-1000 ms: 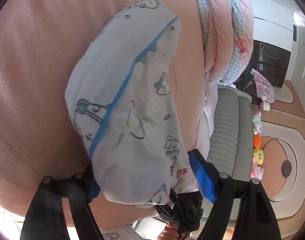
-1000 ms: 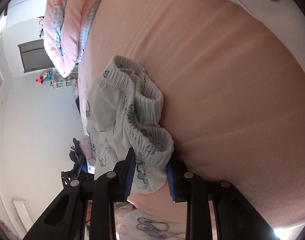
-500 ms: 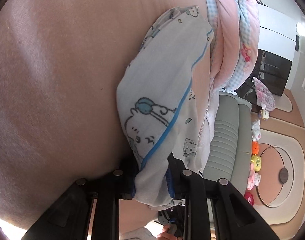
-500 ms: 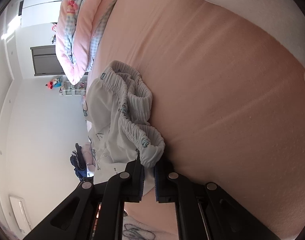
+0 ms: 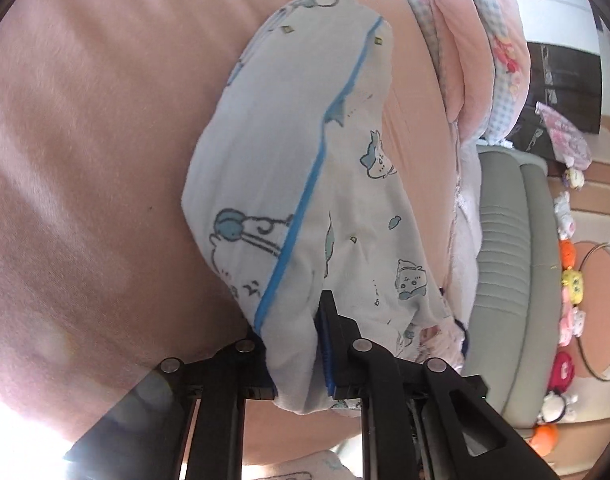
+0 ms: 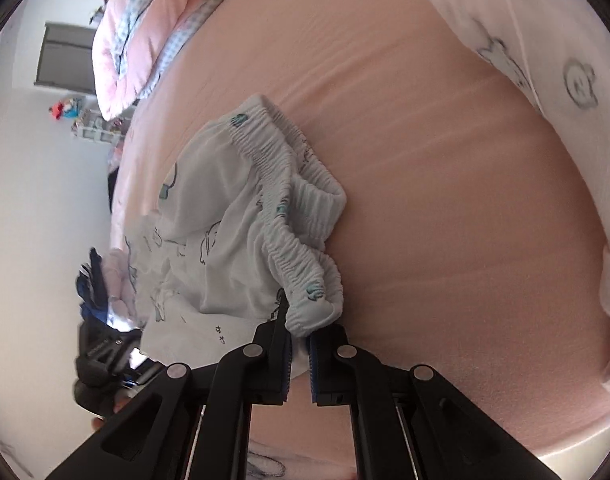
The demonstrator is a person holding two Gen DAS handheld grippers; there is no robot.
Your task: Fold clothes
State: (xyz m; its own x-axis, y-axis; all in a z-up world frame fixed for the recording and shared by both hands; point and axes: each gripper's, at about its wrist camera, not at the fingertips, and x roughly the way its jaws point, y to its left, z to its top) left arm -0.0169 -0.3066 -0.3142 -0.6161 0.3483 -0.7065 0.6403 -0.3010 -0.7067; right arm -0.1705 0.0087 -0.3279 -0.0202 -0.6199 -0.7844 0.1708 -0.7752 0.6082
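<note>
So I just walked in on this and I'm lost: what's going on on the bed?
A person is folding a pair of white cartoon-print pants on the pink bed. The left hand-held gripper is shut on the leg end, the right hand-held gripper on the elastic waistband. No fold made yet.

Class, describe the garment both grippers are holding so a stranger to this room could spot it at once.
Start at the wide pink bed sheet, below the rolled pink quilt. On it lie the white cartoon-print pants; the right gripper pinches their gathered elastic waistband, the left gripper the other end. A blue stripe down the side sets them apart.
</note>
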